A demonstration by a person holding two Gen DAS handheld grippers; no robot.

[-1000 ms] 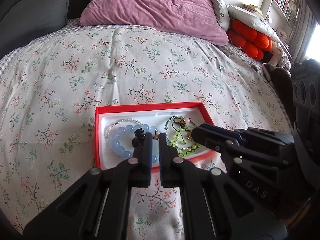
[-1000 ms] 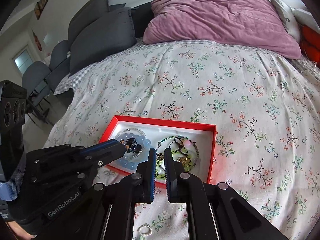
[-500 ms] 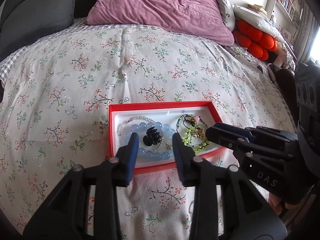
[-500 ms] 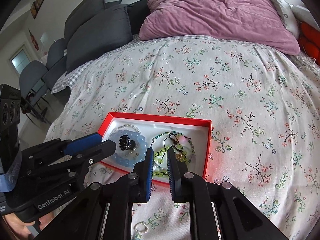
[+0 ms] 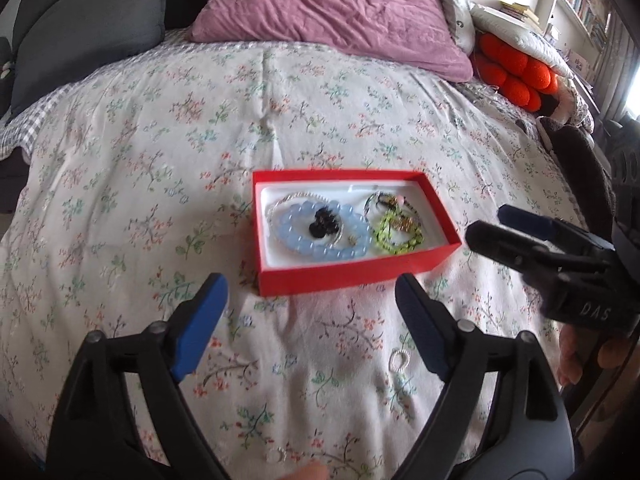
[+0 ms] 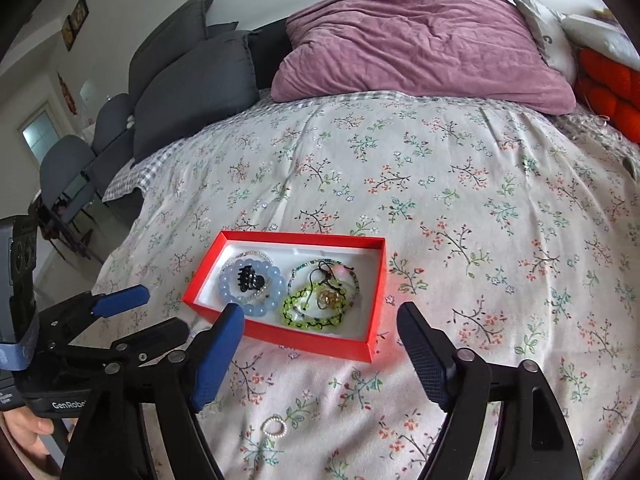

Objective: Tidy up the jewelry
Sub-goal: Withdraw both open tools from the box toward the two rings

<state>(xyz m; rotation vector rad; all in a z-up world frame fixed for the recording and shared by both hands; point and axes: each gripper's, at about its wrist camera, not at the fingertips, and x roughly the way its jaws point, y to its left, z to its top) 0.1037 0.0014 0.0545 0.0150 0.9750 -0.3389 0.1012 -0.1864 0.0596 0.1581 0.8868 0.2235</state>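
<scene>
Since a second ago we spread both: left gripper (image 5: 310,308) and right gripper (image 6: 320,340) now wide apart, empty, pulled back from red box (image 5: 352,270). Black clip (image 5: 322,222) now inside blue bead bracelet (image 5: 320,232) in box. Small ring (image 6: 274,427) on floral bedspread (image 6: 460,184). Purple pillow (image 6: 420,40), grey cushions (image 6: 192,80) behind.

Box: red rectangular cardboard box (image 6: 280,336), matt outside, smooth white lining.
Bracelet: pale-blue round-bead bracelet (image 5: 320,254), glossy, translucent.
Clip: small black plastic claw clip (image 6: 249,279), shiny.
Bedcover: floral-print white cloth bedcover (image 6: 460,184), matt, softly creased.
Pillow: mauve crumpled cloth pillow (image 5: 332,12), matt.
Pads: blue finger pads (image 6: 216,358), finely textured.
</scene>
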